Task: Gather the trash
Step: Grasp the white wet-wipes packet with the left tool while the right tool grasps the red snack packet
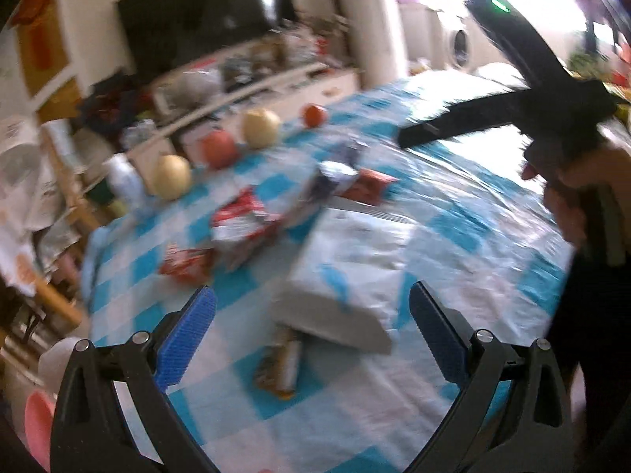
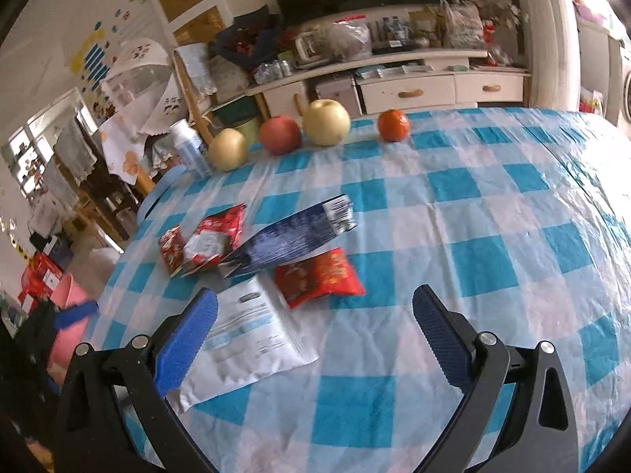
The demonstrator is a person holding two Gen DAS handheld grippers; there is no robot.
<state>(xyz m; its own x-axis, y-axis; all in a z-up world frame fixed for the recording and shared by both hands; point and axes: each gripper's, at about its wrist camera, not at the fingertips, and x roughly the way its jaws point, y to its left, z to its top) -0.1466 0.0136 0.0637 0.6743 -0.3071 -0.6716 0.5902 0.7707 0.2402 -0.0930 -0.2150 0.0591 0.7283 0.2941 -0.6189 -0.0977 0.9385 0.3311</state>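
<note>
Red wrappers [image 2: 318, 276], a dark blue packet [image 2: 288, 238] and a white pouch [image 2: 252, 331] are scattered mid-table on the checked cloth [image 2: 473, 236]. Both the left gripper [image 1: 311, 335] and right gripper [image 2: 315, 335] are held spread apart, empty, above them.

Open right claw [image 2: 313, 323] above white pouch [image 2: 252, 335], red wrappers [image 2: 319, 276].

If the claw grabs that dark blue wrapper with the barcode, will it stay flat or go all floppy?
Probably floppy: the dark blue foil wrapper with the barcode looks thin, crinkled and empty, already bent up off the blue-and-white checked tablecloth. It is likely very light, and its shiny surface might slip, so a push may just slide it.
</note>
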